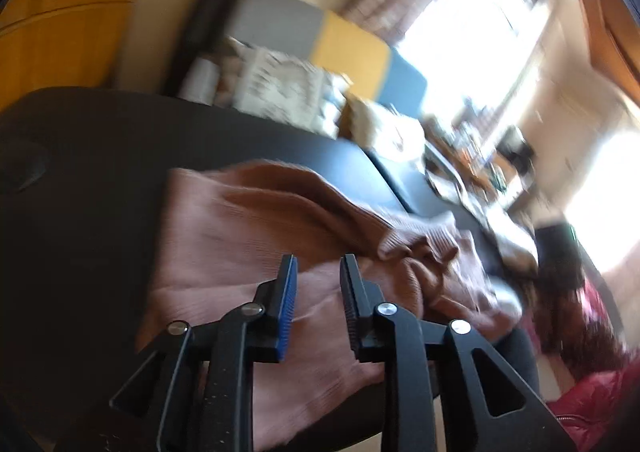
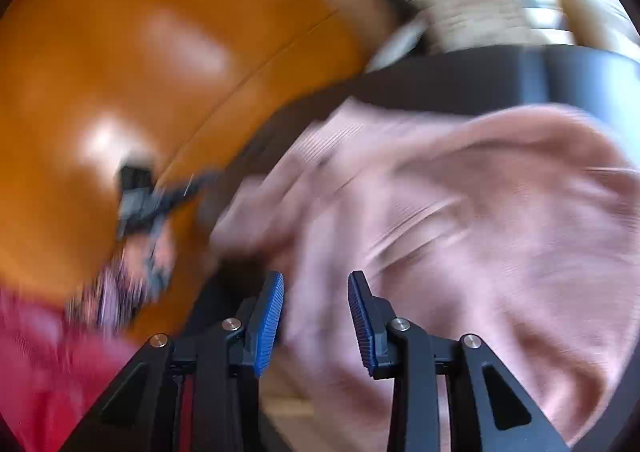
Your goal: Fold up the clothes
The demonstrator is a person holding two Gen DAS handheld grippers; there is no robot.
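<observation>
**On the dark table: a soft pink knit, both claws empty**

Across the dark table point(image 1: 100, 156) lies the pink ribbed garment point(image 1: 248, 236), spread partly flat with one portion bunched and rolled over near its far side; from the right wrist view the same cloth fills most of the frame, draping toward the table's near edge. Judging by the fine ribbing and the loose folds, it should handle as light, limp and stretchy; it will sag wherever it is not supported, and a single pinch is likely to drag the rest along rather than lift it cleanly. Hems, cuffs or a doubled edge look like the soundest places to take hold; the ribbed band point(image 1: 416, 240) curled up near the bunch seems the thickest, firmest bite.

The left gripper point(image 1: 318, 280) hangs just above the cloth with its jaws parted a little and nothing between them; the right gripper point(image 2: 316, 296) likewise stands ajar over the fabric, its blue pads point(image 2: 269, 316) clear of any fold.

Much is hard to read; both views are smeared by motion, so the garment's outline, sleeves and neckline cannot be told apart. Its near portion is cut off behind the gripper bodies; whether the bunched part is a sleeve or a folded body panel I cannot say. A red cloth point(image 2: 44, 364) sits at the frame's corner, unidentifiable.
</observation>
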